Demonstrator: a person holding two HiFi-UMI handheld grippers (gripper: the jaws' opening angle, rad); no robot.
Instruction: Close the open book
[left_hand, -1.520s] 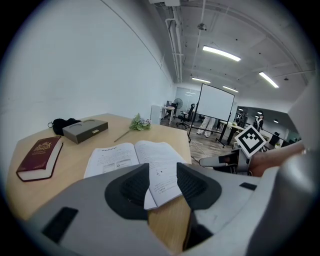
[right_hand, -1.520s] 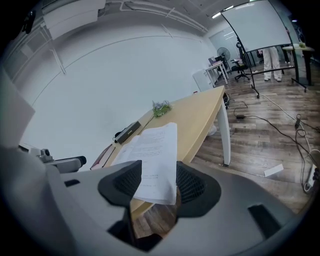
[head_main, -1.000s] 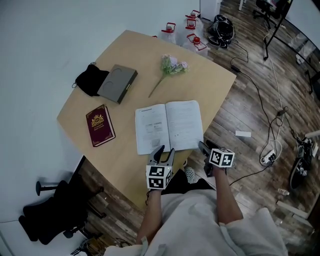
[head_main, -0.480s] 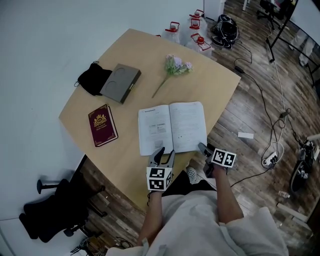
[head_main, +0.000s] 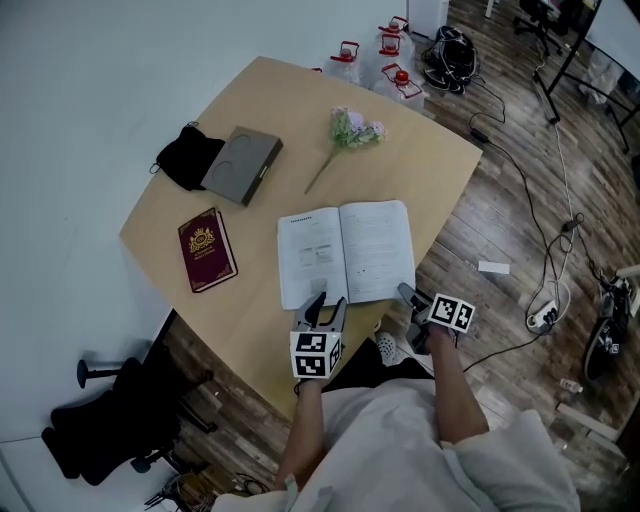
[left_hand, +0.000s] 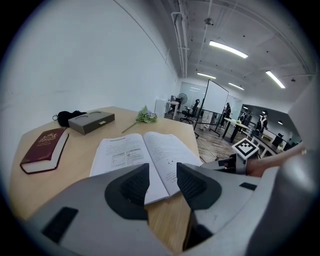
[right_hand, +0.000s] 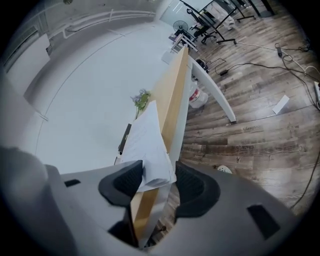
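Head view: the open book (head_main: 345, 250) lies flat at the near edge of the counter (head_main: 250, 130).
Left hand-held gripper (head_main: 322, 305) hovers at the book's near edge, jaws apart with nothing between them. Right hand-held gripper (head_main: 408, 297), rolled on its side, has just been narrowing its jaws around the right page's corner and the counter edge, but they are not clamped.

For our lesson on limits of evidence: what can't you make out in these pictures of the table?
Open book print: too small, head view; blurred, left gripper view.
Its cover: face down on the table, every view.
Black thing: part behind the box, too dark to name, head view.
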